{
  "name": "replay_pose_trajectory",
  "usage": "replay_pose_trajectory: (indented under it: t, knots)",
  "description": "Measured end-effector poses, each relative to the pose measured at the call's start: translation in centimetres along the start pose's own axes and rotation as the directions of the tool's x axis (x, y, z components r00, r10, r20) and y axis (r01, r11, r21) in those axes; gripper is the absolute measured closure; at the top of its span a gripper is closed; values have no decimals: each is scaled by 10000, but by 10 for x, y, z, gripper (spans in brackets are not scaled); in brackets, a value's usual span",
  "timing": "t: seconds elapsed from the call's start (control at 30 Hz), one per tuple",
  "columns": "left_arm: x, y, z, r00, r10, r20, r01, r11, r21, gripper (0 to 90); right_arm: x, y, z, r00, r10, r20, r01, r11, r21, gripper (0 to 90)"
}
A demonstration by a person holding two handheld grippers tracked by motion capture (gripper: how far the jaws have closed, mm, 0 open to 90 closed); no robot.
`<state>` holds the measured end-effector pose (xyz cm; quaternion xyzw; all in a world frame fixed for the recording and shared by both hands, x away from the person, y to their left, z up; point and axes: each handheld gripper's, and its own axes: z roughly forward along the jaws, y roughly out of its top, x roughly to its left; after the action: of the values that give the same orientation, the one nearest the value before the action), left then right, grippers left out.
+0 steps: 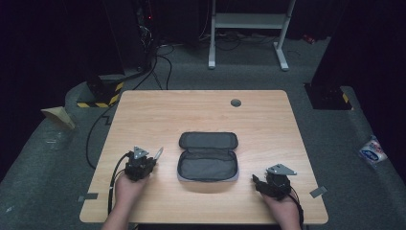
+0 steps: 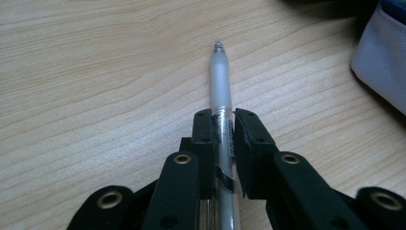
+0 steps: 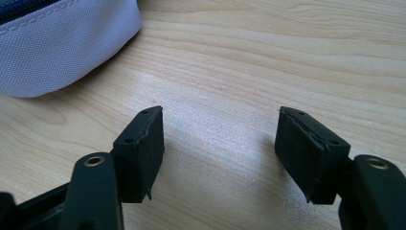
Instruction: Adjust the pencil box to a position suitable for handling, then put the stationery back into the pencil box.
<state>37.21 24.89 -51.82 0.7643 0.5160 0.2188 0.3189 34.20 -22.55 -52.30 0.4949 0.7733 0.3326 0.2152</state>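
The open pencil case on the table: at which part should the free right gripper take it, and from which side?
Probably the near right corner of the pencil case, approached from the right. The right gripper stands open beside that end, and the rounded fabric wall gives its pads something to pinch.

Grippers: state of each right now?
Left gripper: shut on the pen, tip pointing away over the table.
Right gripper: open, nothing between the jaws, near the open pencil case.

Bare table [image 1: 201, 110] rings the open pouch [image 1: 208, 165], the sole obstacle.
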Motion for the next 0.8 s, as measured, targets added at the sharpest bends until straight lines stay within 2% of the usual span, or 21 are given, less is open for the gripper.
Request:
replay_pose_trajectory:
  t: [0.2, 0.5, 0.67, 0.7, 0.8]
  knots:
    - [-1, 1, -4, 10000, 7, 77, -3, 9990, -444, 790, 0, 0, 0, 10000, -3, 3, 3, 10000, 0, 340]
    - [-2, 5, -15, 9991, 4, 424, 42, 9941, -1087, 790, 0, 0, 0, 10000, -14, 6, 14, 10000, -10, 340]
    - [-4, 9, -22, 9984, 130, 555, -40, 9872, -1592, 791, 0, 0, 0, 10000, 0, -3, 0, 10000, -4, 341]
    - [-5, 9, -23, 9979, 59, 641, 50, 9856, -1689, 791, 0, 0, 0, 10000, -4, -11, 4, 10000, -3, 340]
    - [-4, 11, -25, 9963, 98, 852, 80, 9784, -2068, 791, 0, 0, 0, 10000, 6, -24, -6, 10000, -9, 340]
